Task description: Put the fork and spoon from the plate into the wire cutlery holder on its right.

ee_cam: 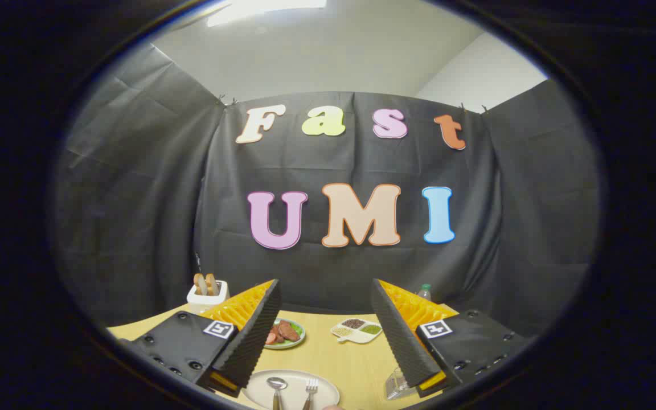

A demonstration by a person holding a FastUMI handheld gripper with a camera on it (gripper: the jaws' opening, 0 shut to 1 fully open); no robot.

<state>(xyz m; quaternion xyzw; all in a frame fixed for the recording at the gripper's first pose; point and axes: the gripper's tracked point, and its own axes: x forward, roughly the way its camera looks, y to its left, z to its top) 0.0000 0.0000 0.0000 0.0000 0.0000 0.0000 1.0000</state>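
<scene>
Gripper (325, 333) spread wide, holding nothing. Spoon (276, 387) and fork (310, 390) side by side on plate (259, 393), between fingers. Likely light, stiff, slippery metal; pinch across handle. Wire cutlery holder (396, 387) beside right finger.

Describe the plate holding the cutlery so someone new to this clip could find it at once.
On the yellow table, look between the open gripper's fingers, at the near edge. The white plate there carries a spoon and fork; the green plate beyond holds food instead.
</scene>
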